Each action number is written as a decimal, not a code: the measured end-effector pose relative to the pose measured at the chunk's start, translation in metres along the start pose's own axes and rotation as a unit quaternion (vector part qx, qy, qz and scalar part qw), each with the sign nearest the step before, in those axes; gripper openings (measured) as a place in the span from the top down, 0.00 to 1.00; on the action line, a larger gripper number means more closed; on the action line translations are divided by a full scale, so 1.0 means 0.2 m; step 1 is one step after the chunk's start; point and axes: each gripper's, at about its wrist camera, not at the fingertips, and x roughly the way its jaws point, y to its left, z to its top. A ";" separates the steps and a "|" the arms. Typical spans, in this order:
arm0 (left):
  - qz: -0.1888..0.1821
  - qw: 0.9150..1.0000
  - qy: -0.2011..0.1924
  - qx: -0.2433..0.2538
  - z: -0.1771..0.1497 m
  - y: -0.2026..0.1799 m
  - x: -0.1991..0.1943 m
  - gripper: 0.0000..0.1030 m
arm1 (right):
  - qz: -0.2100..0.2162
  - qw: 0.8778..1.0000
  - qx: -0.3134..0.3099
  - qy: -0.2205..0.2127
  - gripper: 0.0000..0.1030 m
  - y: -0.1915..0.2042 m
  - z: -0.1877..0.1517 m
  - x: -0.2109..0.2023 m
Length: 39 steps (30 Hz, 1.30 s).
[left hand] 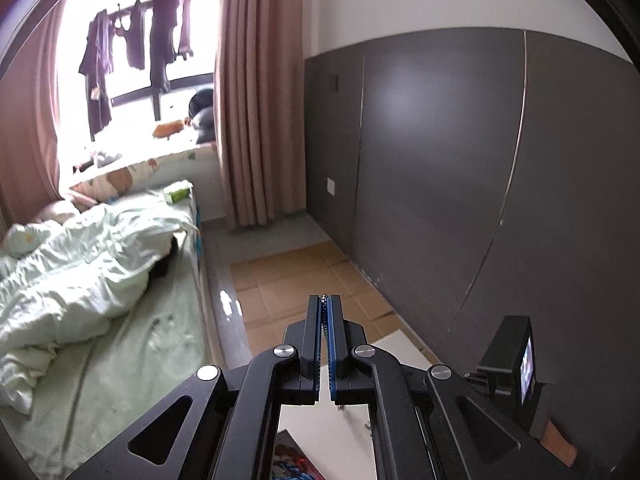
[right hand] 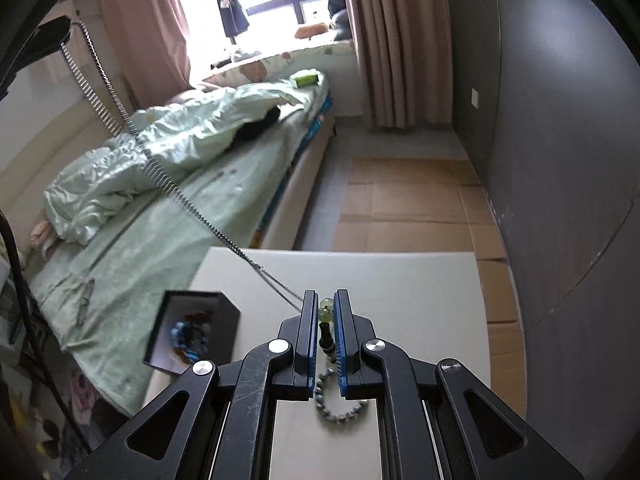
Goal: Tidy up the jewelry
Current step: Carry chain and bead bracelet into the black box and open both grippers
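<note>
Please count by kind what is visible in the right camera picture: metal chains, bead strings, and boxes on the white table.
Metal chain: 1
Bead string: 1
Box: 1
Total: 3

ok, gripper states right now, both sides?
Left gripper: shut on a thin metal chain.
Right gripper: shut on a beaded strand, its tail hanging below.

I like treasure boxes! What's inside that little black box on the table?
Inside the black box lies something blue and knotted, maybe cord or beads, with a reddish-brown bit beside it. It is blurry, and the near wall hides the rest of the bottom.
</note>
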 end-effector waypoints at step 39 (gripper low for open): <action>0.053 0.998 -0.019 -0.006 -0.03 0.26 -0.21 0.98 | 0.064 0.996 -0.043 -0.035 0.91 0.42 -0.03 -0.17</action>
